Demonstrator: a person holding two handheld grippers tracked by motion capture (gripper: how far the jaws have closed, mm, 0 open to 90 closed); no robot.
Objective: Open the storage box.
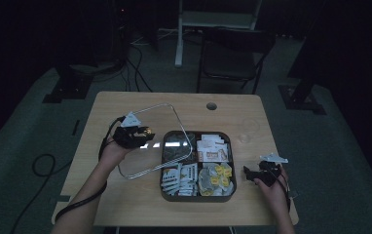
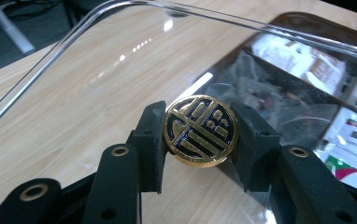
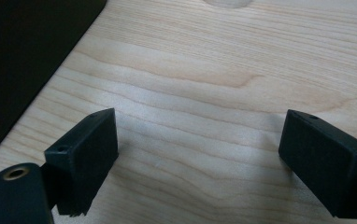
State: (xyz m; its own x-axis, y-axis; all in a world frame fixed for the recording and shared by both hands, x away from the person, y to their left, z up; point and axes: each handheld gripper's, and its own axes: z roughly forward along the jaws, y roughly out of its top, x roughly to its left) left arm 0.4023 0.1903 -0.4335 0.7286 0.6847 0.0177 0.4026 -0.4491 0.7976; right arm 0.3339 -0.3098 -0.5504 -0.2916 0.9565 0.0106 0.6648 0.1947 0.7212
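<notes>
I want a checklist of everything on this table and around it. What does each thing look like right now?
Surface: pale wooden table with a round hole near its far edge.
Job's things: clear lid with a round gold and dark knob, held partly over the dark tray; the tray's compartments hold packets and sachets.
Clutter: nothing seen.
Grippers: left gripper shut on the knob, a pad on each side; right gripper open over bare wood, right of the tray.
Cables: a black cable trails along the left forearm; more lie on the floor.
Surroundings: dark room, folding chair behind the table.
</notes>
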